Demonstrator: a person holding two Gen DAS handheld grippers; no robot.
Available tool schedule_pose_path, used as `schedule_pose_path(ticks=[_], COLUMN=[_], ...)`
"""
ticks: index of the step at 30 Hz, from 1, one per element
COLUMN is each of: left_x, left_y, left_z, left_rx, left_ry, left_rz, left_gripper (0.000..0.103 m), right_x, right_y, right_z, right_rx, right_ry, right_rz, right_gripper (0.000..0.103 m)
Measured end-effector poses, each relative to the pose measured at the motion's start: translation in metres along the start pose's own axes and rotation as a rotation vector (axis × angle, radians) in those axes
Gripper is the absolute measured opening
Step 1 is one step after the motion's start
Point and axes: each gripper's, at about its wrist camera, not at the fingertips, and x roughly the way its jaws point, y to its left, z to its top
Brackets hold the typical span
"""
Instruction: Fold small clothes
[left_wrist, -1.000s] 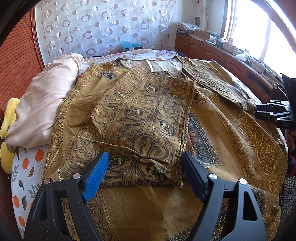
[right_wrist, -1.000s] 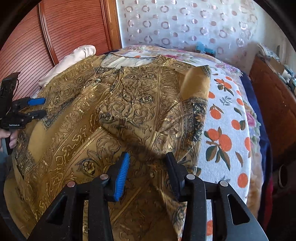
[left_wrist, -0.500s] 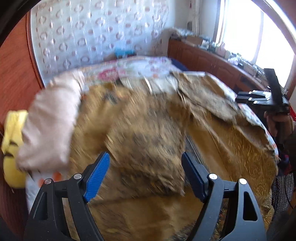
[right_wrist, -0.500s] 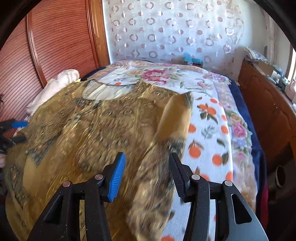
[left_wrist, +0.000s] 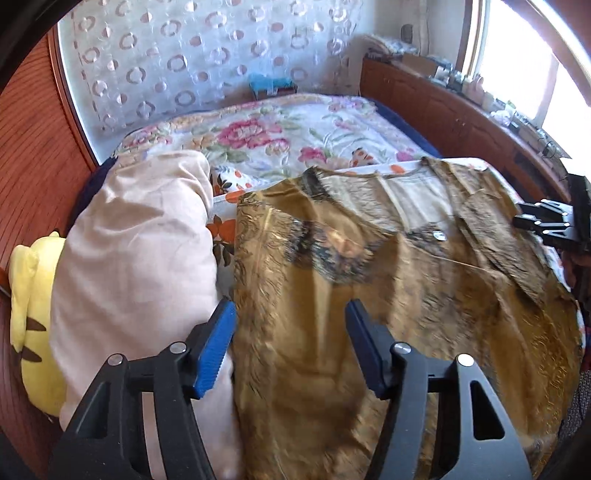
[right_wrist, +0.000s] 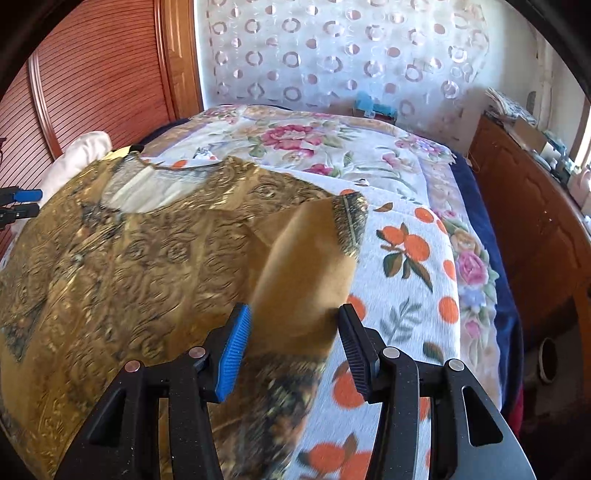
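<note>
Gold patterned garment (left_wrist: 424, 295), spread on bed (left_wrist: 295, 136).
Left gripper (left_wrist: 290, 345): fingers parted, just narrowed, garment's left edge between them, lower centre. Right gripper (right_wrist: 293, 352): fingers parted, just widened, folded sleeve (right_wrist: 314, 258) between them, ungripped.

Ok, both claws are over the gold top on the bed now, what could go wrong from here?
1. The left claw straddles the edge of the gold top right beside the pink pillow; closing there may pinch the pillow too.
2. The right claw hangs over a sleeve that is flipped back, plain side up; folding now could trap that crease.
3. Both views are blurred, so either claw may well miss the hem.
</note>
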Motion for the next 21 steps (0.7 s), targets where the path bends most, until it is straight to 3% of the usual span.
schedule_pose_path(ticks=[8,15,21], left_x=[0.032,0.039,0.033], left_y=[0.001,0.005,0.013], left_z=[0.012,0.018,0.019], left_rx=[0.033,0.019,-0.016], left_ry=[0.074,0.073,0.041], left_rz=[0.021,-0.021,-0.061], left_gripper=[0.064,0.066,0.033], right_x=[0.017,0.028,0.034], right_y=[-0.010,-0.016,-0.018], right_z=[0.016,0.025,0.029], right_rx=[0.018,0.024,0.025], right_ry=[0.003,0.007,0.001], right_rz=[0.004,0.011,0.015], right_gripper=[0.054,0.059,0.061])
